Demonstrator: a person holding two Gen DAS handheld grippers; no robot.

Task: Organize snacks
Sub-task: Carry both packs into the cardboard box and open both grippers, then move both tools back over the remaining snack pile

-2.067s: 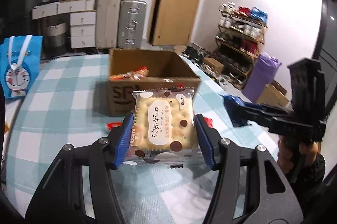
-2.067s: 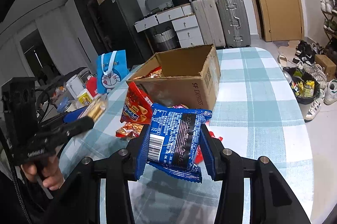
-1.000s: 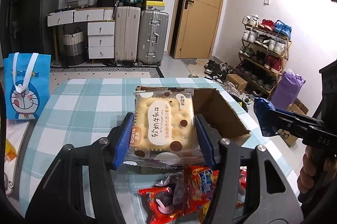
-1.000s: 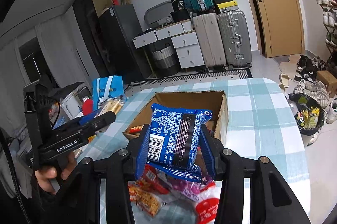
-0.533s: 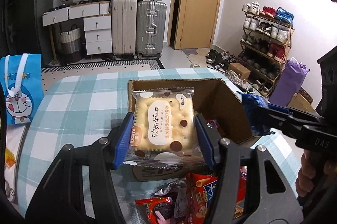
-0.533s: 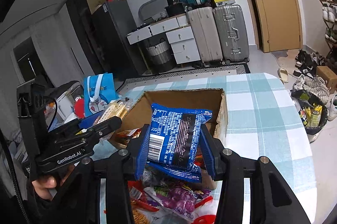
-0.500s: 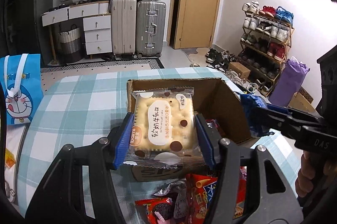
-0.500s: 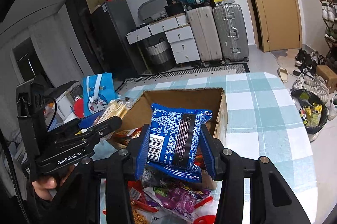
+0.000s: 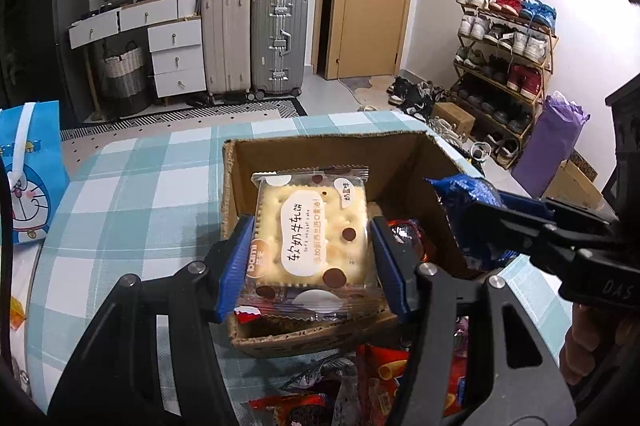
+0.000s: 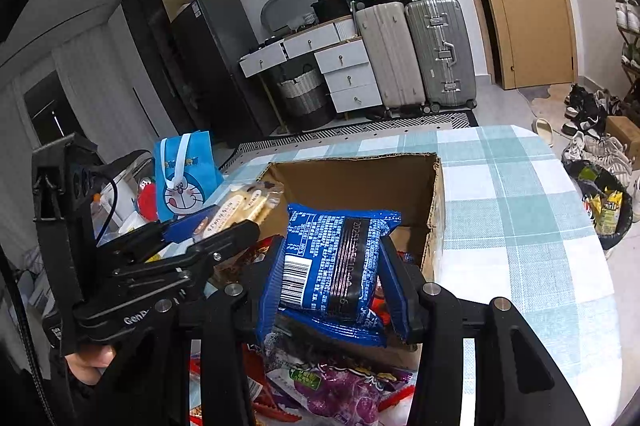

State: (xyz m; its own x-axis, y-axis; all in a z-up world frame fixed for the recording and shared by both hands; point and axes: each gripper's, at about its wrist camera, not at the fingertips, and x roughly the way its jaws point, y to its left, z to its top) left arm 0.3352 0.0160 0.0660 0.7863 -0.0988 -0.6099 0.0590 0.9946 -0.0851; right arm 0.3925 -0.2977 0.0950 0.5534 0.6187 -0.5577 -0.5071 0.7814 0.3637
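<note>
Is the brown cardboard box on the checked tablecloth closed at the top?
No, the brown cardboard box stands open, with red snack packets visible inside.

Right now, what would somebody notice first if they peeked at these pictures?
Probably the two snacks held up over the open cardboard box: the left gripper clamps a clear-wrapped biscuit pack, and the right gripper clamps a blue snack bag. Next, the bright pile of loose snack packets on the checked tablecloth in front of the box, and the blue cartoon gift bag off to the left.
</note>
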